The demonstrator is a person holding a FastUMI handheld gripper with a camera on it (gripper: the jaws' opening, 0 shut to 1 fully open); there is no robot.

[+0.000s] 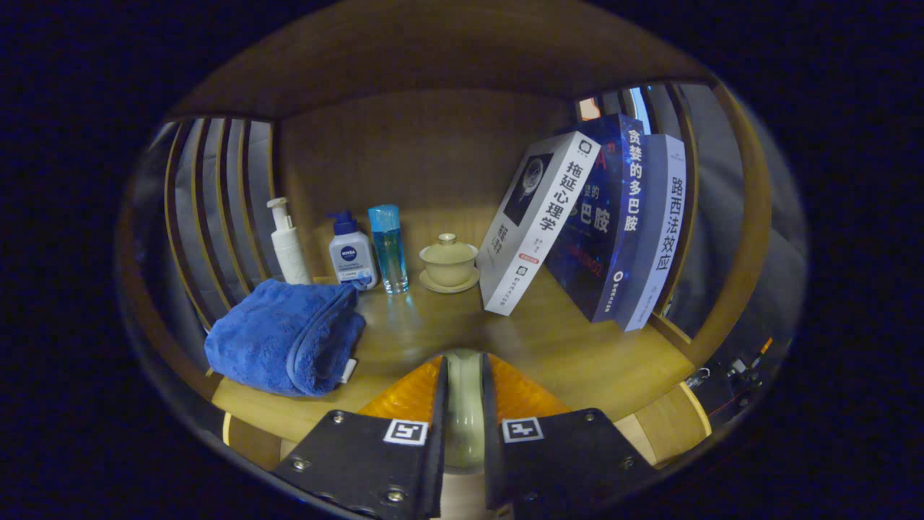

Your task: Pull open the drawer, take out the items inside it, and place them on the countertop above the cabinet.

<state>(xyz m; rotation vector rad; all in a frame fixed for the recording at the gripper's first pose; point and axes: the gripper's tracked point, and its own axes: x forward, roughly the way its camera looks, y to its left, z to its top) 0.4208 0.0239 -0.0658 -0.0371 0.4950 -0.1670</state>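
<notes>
While jaws (463, 404) pinch pale, possibly glass object (463, 412), its long axis runs along fingers, toward countertop (577, 354).

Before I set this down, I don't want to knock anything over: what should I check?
1. Pale item clamped between the gripper fingers: ok.
2. Bare countertop just ahead of the fingers: ok.
3. Blue towel left of that spot, apart from the fingers: ok.
4. Lidded cup well beyond the fingers: ok.
5. Leaning books steady: cannot tell.
</notes>
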